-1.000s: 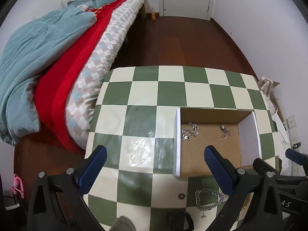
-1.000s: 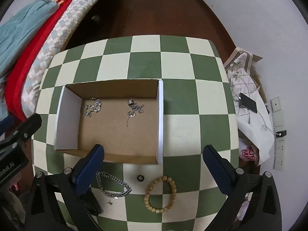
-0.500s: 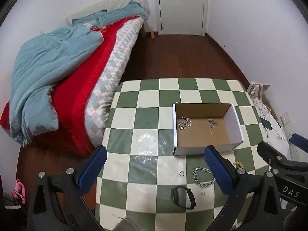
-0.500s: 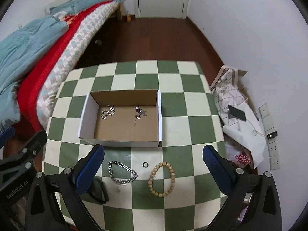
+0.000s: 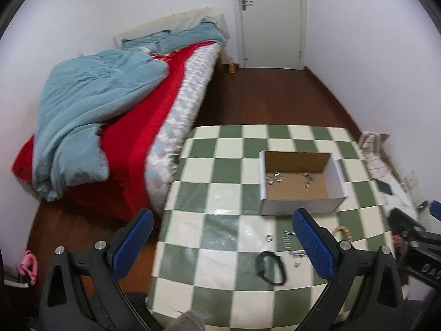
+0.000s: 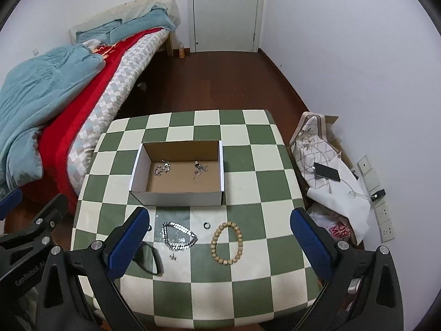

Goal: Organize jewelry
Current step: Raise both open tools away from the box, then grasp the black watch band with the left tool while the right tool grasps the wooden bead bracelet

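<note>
Right wrist view: a green-and-cream checkered table point(image 6: 248, 275) carries an open cardboard box point(image 6: 177, 193) with two small silver jewelry pieces point(image 6: 162, 167) lying inside. Just in front of the box lie a silver chain bracelet point(image 6: 179, 235), a small ring point(image 6: 206, 224), a wooden bead bracelet point(image 6: 227, 242) and a black band point(image 6: 150, 258). The right gripper point(image 6: 220, 242) and left gripper point(image 5: 220, 245) hover above the table, jaws spread wide, holding nothing.
</note>
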Demonstrator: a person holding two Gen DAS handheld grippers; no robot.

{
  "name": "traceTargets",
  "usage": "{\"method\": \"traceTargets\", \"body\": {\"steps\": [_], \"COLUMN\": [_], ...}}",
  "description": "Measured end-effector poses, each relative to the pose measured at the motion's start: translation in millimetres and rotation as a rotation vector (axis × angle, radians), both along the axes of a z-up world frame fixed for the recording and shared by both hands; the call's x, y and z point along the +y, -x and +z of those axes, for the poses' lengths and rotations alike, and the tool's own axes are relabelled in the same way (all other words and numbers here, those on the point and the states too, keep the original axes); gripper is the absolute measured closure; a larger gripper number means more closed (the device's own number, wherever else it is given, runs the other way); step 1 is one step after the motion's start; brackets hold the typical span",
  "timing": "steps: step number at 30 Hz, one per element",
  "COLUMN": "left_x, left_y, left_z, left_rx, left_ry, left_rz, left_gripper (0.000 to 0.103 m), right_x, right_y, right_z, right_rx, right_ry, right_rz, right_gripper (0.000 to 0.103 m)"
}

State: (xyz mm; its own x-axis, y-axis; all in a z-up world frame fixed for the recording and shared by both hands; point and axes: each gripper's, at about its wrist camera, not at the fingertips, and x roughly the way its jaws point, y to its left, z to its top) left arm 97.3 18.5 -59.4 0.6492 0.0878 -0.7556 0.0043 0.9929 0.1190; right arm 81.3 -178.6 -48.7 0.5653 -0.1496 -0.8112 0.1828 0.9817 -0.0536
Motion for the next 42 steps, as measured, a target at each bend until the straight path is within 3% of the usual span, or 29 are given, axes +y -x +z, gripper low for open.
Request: {"method": "traceTargets", "body": {"steps": [3, 7, 11, 16, 18, 22, 24, 25, 26, 27, 28, 29, 37, 39, 42], "left_x": [0, 0, -7, -21, -26, -35, -38, -39, -39, -40, -40, -40, -40, -39, -39], "left_y": [3, 2, -6, -17, -20, -20, -19, -18, -16, -16, -15, -14, -8, -8, -8], "left_z": [-22, -61, -105, -150, -163, -186, -192, -196, -195, -196, -196, -196, -195, -196, -196], "left_rx": [0.015, 0.075, 0.152, 0.241, 0.272, 0.324, 0.339, 0.349, 0.333, 0.336, 0.332, 0.332, 0.321, 0.318, 0.316], "left_ry": [-0.057, -0.081, -0.079, -0.051, -0.048, -0.038, -0.032, -0.028, -0.005, -0.004, 0.006, 0.005, -0.008, -0.009, -0.016], "left_rz": [0.024, 0.045, 0.050, 0.016, 0.006, -0.031, -0.048, -0.056, -0.069, -0.071, -0.081, -0.085, -0.093, -0.093, -0.096], "left_gripper": [0.000, 0.000, 0.000, 0.001, 0.006, 0.024, 0.039, 0.053, 0.067, 0.072, 0.084, 0.092, 0.093, 0.093, 0.093], "right_x": [-10, -36, -64, -79, -79, -76, -69, -66, -64, -64, -65, -66, -71, -66, -60], "right_y": [8, 13, 9, -1, -7, -17, -18, -18, -18, -16, -15, -13, 2, 1, 2], "right_z": [-16, -61, -118, -171, -187, -212, -212, -212, -213, -213, -213, -213, -213, -213, -214], "right_rx": [0.024, 0.094, 0.173, 0.214, 0.225, 0.260, 0.243, 0.241, 0.241, 0.246, 0.253, 0.261, 0.294, 0.285, 0.242], "right_ry": [-0.011, -0.057, -0.136, -0.175, -0.174, -0.181, -0.143, -0.120, -0.103, -0.098, -0.097, -0.104, -0.097, -0.052, 0.008], "right_rz": [-0.022, -0.075, -0.132, -0.165, -0.169, -0.163, -0.134, -0.124, -0.113, -0.104, -0.101, -0.097, -0.098, -0.096, -0.110], "right_gripper": [0.000, 0.001, 0.027, 0.030, 0.034, 0.048, 0.059, 0.060, 0.073, 0.088, 0.093, 0.093, 0.091, 0.075, 0.066]}}
